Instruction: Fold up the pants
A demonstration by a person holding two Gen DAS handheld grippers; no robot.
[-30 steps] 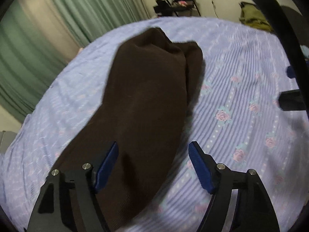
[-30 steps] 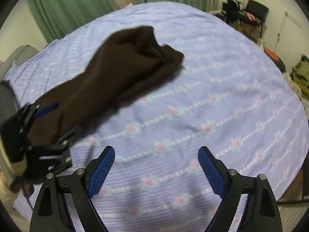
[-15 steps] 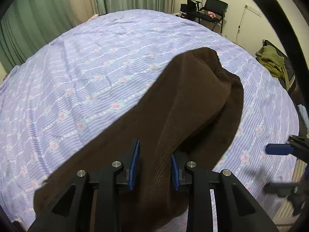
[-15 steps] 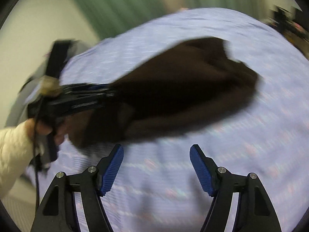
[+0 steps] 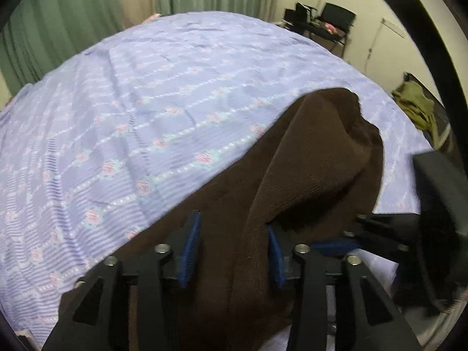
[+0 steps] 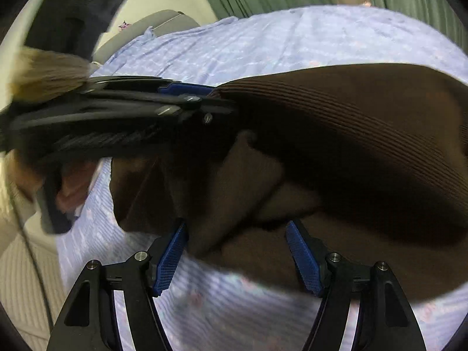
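Note:
Dark brown ribbed pants [image 5: 307, 163] lie on a lilac flowered bedspread [image 5: 163, 108]. My left gripper [image 5: 232, 253] is shut on a bunched fold of the pants and lifts it off the bed. In the right wrist view the left gripper [image 6: 201, 99] shows from the side, gripping the pants [image 6: 351, 134] at their raised edge. My right gripper [image 6: 237, 251] is open, its blue pads on either side of a lower fold of the pants, close above the bedspread [image 6: 234, 307]. The right gripper also shows at the right in the left wrist view [image 5: 374, 234].
Green curtains [image 5: 73, 17] hang behind the bed. A black chair [image 5: 336, 20] and a desk stand at the far wall. Olive clothes [image 5: 415, 108] lie beside the bed on the right. The bed edge and a pale headboard [image 6: 146, 26] are at the left in the right wrist view.
My left gripper has closed on the pants and raised the fold. My right gripper has swung in to the pants and now straddles a lower fold, still open.

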